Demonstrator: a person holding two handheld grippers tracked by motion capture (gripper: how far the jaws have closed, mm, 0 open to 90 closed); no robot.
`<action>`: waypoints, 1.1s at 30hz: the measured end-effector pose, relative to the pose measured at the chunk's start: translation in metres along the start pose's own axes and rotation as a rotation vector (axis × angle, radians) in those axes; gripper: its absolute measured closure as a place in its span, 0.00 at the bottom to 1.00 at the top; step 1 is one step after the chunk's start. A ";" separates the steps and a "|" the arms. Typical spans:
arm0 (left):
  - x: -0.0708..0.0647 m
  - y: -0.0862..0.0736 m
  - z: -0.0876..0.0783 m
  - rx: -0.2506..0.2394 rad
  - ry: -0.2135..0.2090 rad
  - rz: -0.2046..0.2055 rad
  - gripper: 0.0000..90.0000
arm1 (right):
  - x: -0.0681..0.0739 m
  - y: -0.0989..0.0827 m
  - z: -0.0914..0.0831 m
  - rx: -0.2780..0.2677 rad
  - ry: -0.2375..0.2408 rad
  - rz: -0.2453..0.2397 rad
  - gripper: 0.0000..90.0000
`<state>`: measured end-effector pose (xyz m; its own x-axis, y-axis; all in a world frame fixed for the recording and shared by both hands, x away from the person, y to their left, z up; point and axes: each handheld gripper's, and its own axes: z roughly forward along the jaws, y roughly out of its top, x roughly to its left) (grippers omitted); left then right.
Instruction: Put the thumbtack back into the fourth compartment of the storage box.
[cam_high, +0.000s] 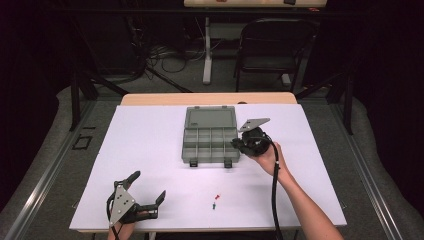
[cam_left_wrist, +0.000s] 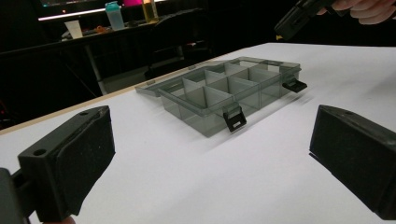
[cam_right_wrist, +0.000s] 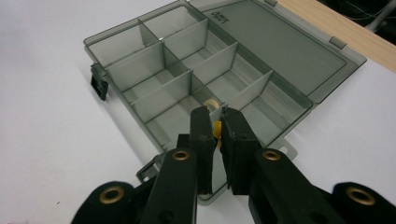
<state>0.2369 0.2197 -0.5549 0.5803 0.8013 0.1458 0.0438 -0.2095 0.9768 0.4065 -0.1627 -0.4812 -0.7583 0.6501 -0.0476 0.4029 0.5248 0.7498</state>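
Observation:
A smoky grey compartment box lies open at the middle of the white table, its lid folded flat behind it. My right gripper hovers at the box's right front corner. In the right gripper view this gripper is shut on a small yellow piece above the near compartments of the box. My left gripper rests near the front left edge of the table, open with nothing between its pads. From there the box lies ahead.
Two tiny pieces, one red and one green, lie on the table in front of the box. A black folding chair and a desk leg stand beyond the table's far edge.

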 end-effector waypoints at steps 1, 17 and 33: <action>0.000 0.000 0.000 -0.001 0.002 -0.001 0.00 | -0.002 0.002 0.001 0.002 -0.003 -0.001 0.93; 0.001 0.000 0.000 -0.001 0.002 -0.006 0.00 | -0.027 0.017 0.025 0.043 -0.043 0.022 0.93; 0.001 0.000 0.000 0.000 0.000 -0.007 0.00 | -0.040 0.017 0.063 0.120 -0.065 0.046 0.89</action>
<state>0.2372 0.2208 -0.5549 0.5797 0.8028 0.1391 0.0478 -0.2039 0.9778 0.4758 -0.1451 -0.5077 -0.7047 0.7070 -0.0602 0.4976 0.5529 0.6684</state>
